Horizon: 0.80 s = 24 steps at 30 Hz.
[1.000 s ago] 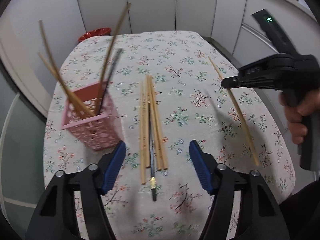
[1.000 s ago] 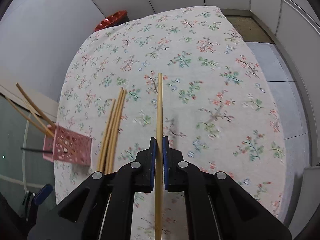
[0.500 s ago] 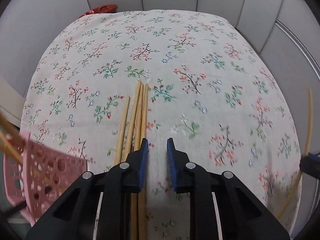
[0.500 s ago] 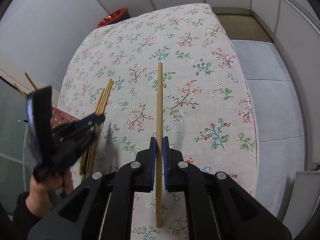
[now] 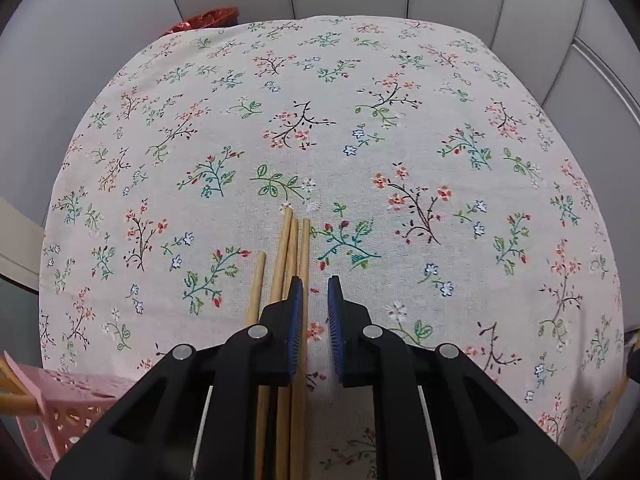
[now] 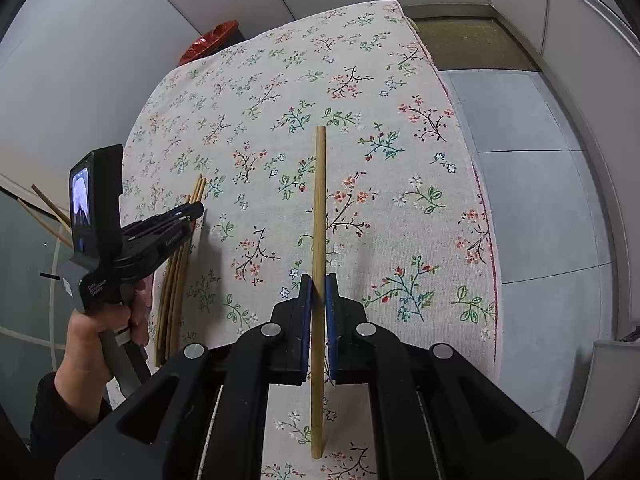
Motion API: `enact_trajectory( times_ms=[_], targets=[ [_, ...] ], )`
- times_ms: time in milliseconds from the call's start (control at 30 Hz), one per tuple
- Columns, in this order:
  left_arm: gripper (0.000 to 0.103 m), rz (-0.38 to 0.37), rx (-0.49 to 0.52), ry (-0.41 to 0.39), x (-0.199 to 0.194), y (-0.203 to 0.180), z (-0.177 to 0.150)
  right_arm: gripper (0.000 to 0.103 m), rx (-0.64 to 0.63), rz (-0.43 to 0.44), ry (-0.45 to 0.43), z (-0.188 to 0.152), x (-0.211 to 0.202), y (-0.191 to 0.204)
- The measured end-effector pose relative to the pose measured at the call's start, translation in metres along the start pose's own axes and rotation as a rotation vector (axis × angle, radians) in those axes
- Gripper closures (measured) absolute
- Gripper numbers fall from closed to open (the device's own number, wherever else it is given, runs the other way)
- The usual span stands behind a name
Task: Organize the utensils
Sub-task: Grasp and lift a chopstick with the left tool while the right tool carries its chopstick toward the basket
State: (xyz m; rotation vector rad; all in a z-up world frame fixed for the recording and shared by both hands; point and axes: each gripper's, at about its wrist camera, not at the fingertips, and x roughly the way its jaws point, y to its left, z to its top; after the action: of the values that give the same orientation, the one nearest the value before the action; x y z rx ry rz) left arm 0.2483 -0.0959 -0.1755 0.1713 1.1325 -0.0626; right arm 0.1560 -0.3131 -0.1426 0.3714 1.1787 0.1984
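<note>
Several wooden chopsticks (image 5: pixel 289 252) lie in a bundle on the floral tablecloth; they also show in the right wrist view (image 6: pixel 180 256). My left gripper (image 5: pixel 312 292) hovers low over their right edge, jaws narrowly apart with nothing between them; it also shows in the right wrist view (image 6: pixel 196 212). My right gripper (image 6: pixel 319 288) is shut on a single wooden chopstick (image 6: pixel 319 200), held above the cloth. A pink perforated basket (image 5: pixel 60 408) with chopsticks standing in it sits at the lower left.
The tablecloth (image 5: pixel 360 120) covers the whole table. A red object (image 5: pixel 208 18) lies beyond the far left corner. The table's right edge (image 6: pixel 480 184) drops to a grey tiled floor. White wall panels stand behind.
My left gripper has dropped down and forward onto the chopstick bundle and its jaws have narrowed from wide open. My right gripper has kept its chopstick and shifted toward the right edge.
</note>
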Motion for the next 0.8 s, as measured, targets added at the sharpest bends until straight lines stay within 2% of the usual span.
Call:
enact_trajectory(
  times_ms=[100, 333, 400, 467, 533, 667, 800],
  targets=[
    [0.09, 0.001, 0.001, 0.025, 0.007, 0.003, 0.001, 0.097, 0.0, -0.005, 0.004, 0.001, 0.002, -0.002],
    [0.091, 0.003, 0.015, 0.012, 0.009, 0.003, 0.002, 0.097, -0.002, -0.013, 0.012, 0.002, 0.006, 0.0],
    [0.097, 0.021, 0.029, 0.019, 0.006, -0.003, -0.002, 0.097, -0.007, -0.017, 0.013, 0.003, 0.007, 0.002],
    [0.097, 0.047, 0.061, 0.031, 0.001, -0.009, -0.01, 0.097, -0.008, -0.016, 0.011, 0.003, 0.006, 0.003],
    [0.097, 0.039, 0.068, 0.026, -0.008, -0.014, -0.018, 0.097, -0.006, -0.006, -0.004, 0.001, 0.001, 0.007],
    [0.097, 0.018, 0.102, -0.042, -0.041, -0.023, -0.033, 0.097, -0.018, 0.008, -0.049, -0.005, -0.017, 0.017],
    [0.097, -0.012, 0.12, -0.131, -0.088, -0.025, -0.052, 0.097, -0.048, -0.018, -0.113, -0.016, -0.039, 0.03]
  ],
)
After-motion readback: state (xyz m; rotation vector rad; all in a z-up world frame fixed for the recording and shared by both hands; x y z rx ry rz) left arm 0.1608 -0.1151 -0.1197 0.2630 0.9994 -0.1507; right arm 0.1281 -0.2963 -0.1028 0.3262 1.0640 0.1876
